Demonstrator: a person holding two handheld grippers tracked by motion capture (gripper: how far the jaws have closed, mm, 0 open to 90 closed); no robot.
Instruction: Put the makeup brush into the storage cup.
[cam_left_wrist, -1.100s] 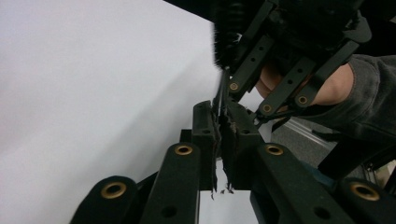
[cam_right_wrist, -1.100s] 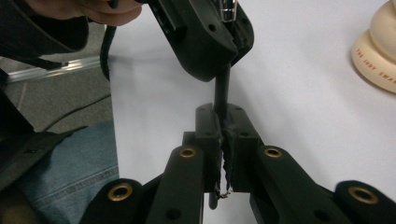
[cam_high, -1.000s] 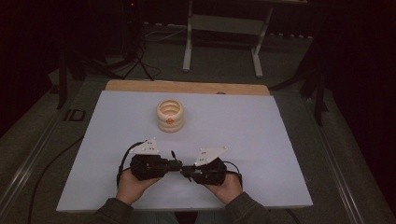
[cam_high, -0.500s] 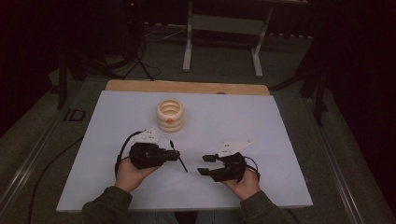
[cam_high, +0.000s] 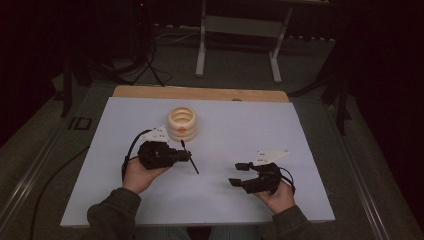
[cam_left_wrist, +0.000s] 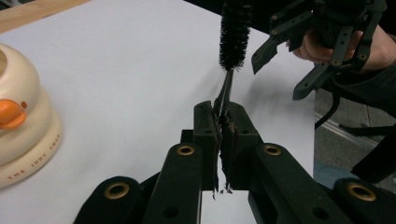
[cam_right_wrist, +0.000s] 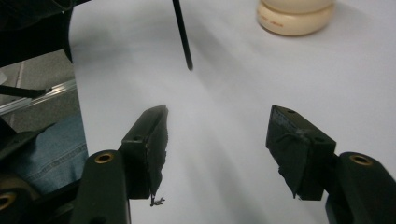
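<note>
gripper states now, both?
Left gripper: shut on the brush.
Right gripper: open, jaws just been opening, nothing between them.

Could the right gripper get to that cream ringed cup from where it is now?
Probably yes. The right gripper is open and holds nothing, and bare table lies between it and the cup. The brush in the left gripper hangs off to one side.

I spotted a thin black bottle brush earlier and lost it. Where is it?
The thin black bottle brush is clamped in the left gripper, left of centre in the high view, just in front of the cream ringed plastic cup.
</note>
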